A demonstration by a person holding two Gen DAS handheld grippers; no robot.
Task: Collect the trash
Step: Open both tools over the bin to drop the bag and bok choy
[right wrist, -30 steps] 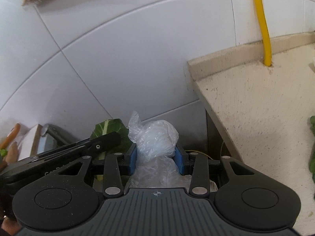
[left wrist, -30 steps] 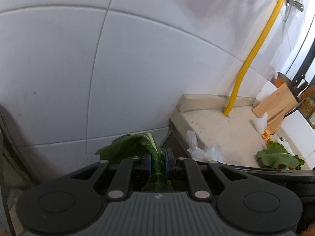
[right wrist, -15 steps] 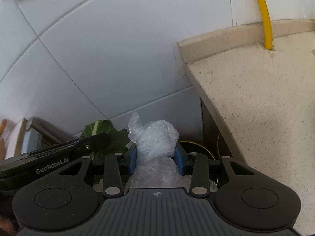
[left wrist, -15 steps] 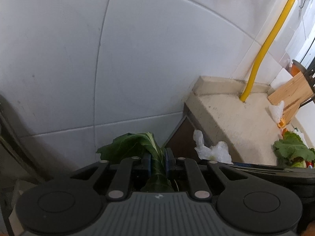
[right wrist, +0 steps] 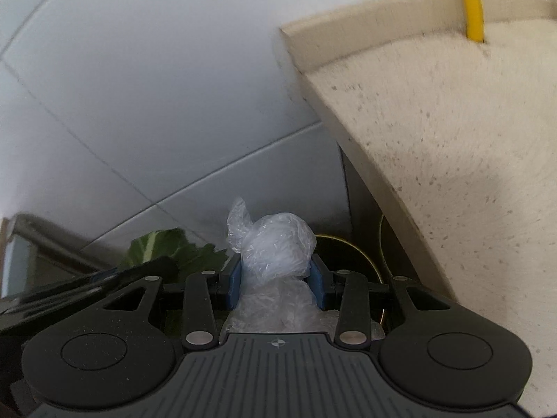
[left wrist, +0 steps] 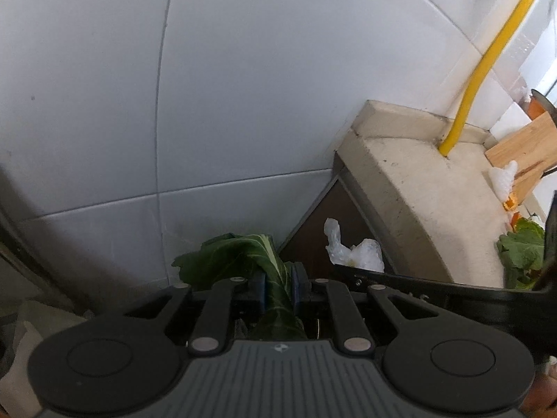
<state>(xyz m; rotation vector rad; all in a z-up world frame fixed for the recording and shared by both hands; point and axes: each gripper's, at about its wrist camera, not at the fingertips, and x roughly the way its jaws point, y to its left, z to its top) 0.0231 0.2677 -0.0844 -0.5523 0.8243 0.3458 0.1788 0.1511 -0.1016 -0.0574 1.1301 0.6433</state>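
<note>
Left claw (left wrist: 278,291): jaws narrow, blue pads clamped on the stem of a green leaf (left wrist: 240,256). The leaf blade fans out toward 10 o'clock from the pads, in front of the white tiled wall (left wrist: 243,87).

Right claw (right wrist: 276,280): jaws set moderately apart, pads pressing both sides of a crumpled clear plastic bag (right wrist: 275,247). The bag bulges above the pads, with a twisted tip at 11 o'clock. The jaws have just opened slightly; the bag remains between them.

In the left wrist view the plastic bag (left wrist: 353,250) sits at 2 o'clock from the leaf, just beside it. Both claws are positioned in the gap between the wall and the end of the beige surface (right wrist: 452,139) (speckled top, raised back edge). A yellow pipe (left wrist: 487,66) meets the surface at its rear. More greens (left wrist: 520,247) lie on the surface at 3 o'clock, near a wooden block (left wrist: 525,146).
</note>
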